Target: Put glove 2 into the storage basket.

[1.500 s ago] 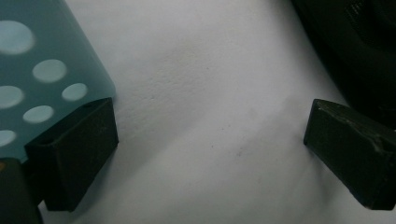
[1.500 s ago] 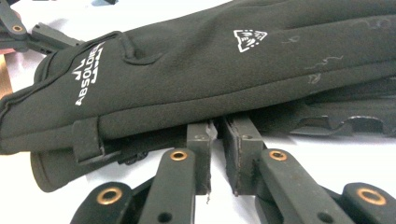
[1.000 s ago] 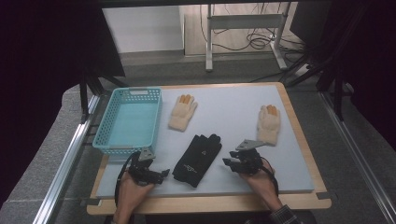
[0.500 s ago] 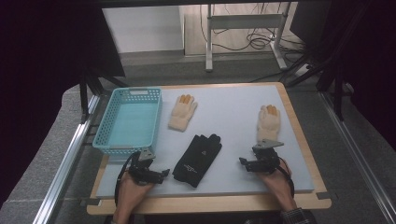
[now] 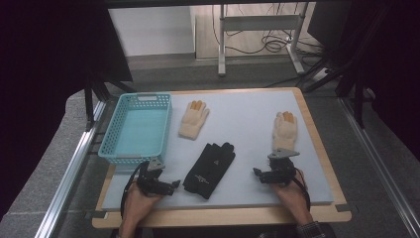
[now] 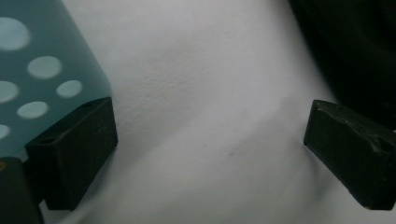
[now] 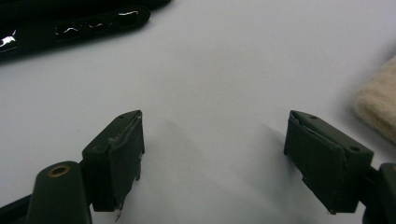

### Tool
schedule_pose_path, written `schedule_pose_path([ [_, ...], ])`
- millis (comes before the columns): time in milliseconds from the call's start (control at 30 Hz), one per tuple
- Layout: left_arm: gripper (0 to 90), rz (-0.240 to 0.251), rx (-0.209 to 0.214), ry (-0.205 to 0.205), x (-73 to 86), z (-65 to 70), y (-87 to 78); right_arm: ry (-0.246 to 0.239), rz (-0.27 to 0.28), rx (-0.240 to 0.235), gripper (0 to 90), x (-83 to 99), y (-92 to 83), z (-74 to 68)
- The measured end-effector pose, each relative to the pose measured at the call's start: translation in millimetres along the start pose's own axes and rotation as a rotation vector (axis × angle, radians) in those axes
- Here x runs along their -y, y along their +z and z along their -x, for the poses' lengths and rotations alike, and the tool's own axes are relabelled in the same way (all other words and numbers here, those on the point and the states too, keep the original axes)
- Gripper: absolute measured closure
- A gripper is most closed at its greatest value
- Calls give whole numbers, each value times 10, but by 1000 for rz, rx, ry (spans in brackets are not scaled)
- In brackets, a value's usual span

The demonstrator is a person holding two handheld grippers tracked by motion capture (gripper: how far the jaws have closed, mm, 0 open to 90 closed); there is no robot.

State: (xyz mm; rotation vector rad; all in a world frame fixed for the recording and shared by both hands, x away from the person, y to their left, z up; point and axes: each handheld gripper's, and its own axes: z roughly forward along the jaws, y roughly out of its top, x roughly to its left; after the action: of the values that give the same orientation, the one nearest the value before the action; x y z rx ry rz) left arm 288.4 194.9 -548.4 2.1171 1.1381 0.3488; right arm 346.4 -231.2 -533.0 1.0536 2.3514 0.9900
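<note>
Moved: right fingers [image 5: 261, 174] slid away from black glove [image 5: 209, 163], have just been opening, empty.
Left fingers [image 5: 174, 186]: apart, empty.
Risk: I snag tan glove [image 5: 284, 131] beside me.

Basket [image 5: 136, 128] left, one glove [image 5: 194, 119] beside it, another [image 5: 209, 163] nearer, third [image 5: 285, 130] right.

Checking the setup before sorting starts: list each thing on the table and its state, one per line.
Blue basket: upright, nothing in it.
Black gloves: lying flat between the two grippers, unheld.
Middle cream glove: flat beside the basket, unheld.
Right cream glove: flat near the table's right edge, unheld.
Left hand-held gripper: open, nothing between its jaws.
Right hand-held gripper: jaws have just been opening, nothing between them.
</note>
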Motion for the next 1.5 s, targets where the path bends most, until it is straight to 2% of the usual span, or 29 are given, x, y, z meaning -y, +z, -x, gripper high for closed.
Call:
schedule_pose_path([
  [67,43,2,10,0,-12,20,-15,0,0,0,198,0,0,0],
  [167,41,10,12,18,-90,152,-71,0,0,1,198,1,0,0],
  [233,38,10,12,18,-120,184,-83,0,0,1,198,1,0,0],
  [333,34,21,-6,16,-269,294,-133,0,0,1,198,1,-1,0],
  [467,30,39,17,1,-392,355,-161,0,1,1,198,1,0,0],
  [533,28,38,22,8,-495,419,-143,0,1,1,198,1,0,0],
  [567,27,38,22,8,-495,419,-143,0,1,1,198,1,-1,-1],
  [633,22,36,38,12,-570,479,-87,0,1,1,198,1,0,0],
  [667,12,22,45,22,-646,552,-4,0,1,1,198,2,-1,0],
  [767,0,-5,56,30,-755,657,167,0,1,1,198,2,-1,0],
  [833,0,-19,60,32,-788,682,229,0,1,1,198,2,-1,0],
  [867,0,-40,56,25,-841,711,345,-1,1,1,198,2,-1,-1],
  [900,0,-40,56,25,-841,711,345,-1,1,1,197,2,-1,0],
  [933,0,-57,66,9,-880,712,442,-1,1,1,197,2,-1,0],
  [1033,0,-92,81,-13,-907,717,555,0,1,0,198,2,-1,0],
  [1133,0,-127,114,1,-893,800,621,0,1,1,198,2,-1,0],
  [1167,0,-141,102,16,-882,849,639,0,1,1,198,2,0,0],
  [1233,0,-163,49,56,-859,933,662,0,2,1,198,2,0,0],
  [1367,0,-183,1,94,-832,1000,679,-1,2,1,197,3,0,-1],
  [1433,0,-186,4,84,-832,989,681,-1,2,1,198,3,0,-1],
  [1467,19,-184,4,55,-840,956,670,-1,2,1,198,3,0,-1],
  [1500,39,-185,7,48,-850,937,664,-1,2,2,197,3,0,-2],
])
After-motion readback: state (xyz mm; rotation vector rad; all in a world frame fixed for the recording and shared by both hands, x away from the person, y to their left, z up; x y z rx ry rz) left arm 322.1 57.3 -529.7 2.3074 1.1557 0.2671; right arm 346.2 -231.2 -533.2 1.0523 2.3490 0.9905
